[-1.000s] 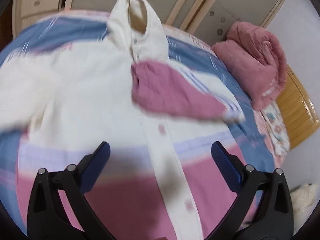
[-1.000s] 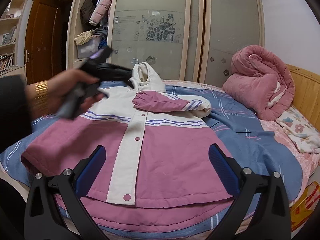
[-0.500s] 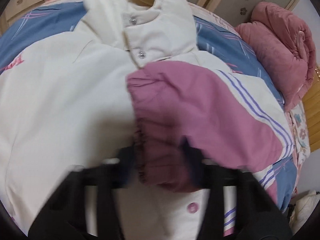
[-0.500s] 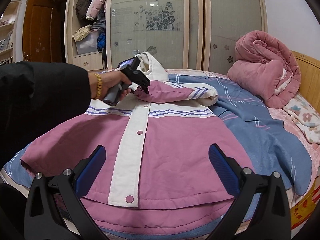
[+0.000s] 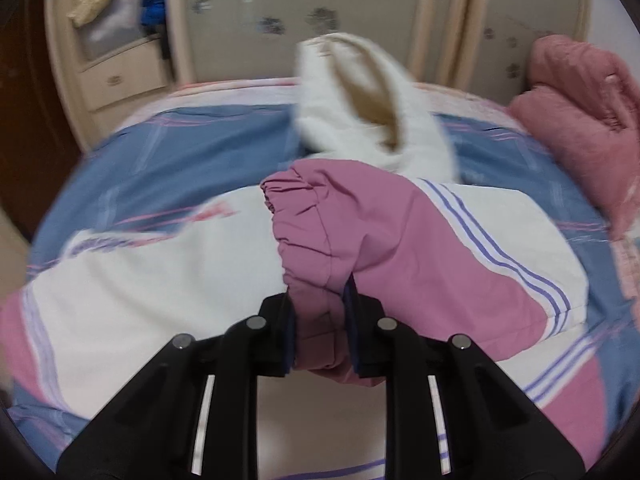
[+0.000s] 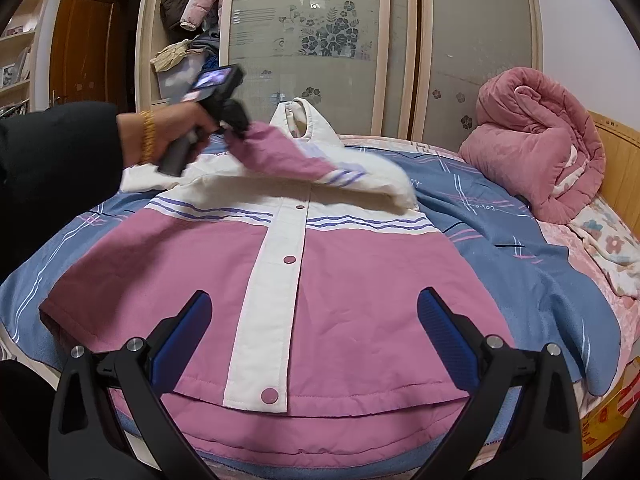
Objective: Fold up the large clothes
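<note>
A pink and white jacket lies front up on the bed, its white hood at the far end. Its right sleeve is lifted off the chest and stretched toward the left. My left gripper is closing its jaws on the pink sleeve cuff, and the pads press the fabric from both sides. In the right wrist view that left gripper is held by a hand above the jacket's left shoulder. My right gripper hovers open over the jacket's hem with nothing in it.
The blue striped bed sheet shows around the jacket. A rolled pink quilt sits at the far right by the wooden headboard. Wardrobe sliding doors stand behind the bed.
My left gripper came down onto the folded sleeve, shut on its cuff, then lifted and pulled it toward the left. The right gripper stayed in place, open.
</note>
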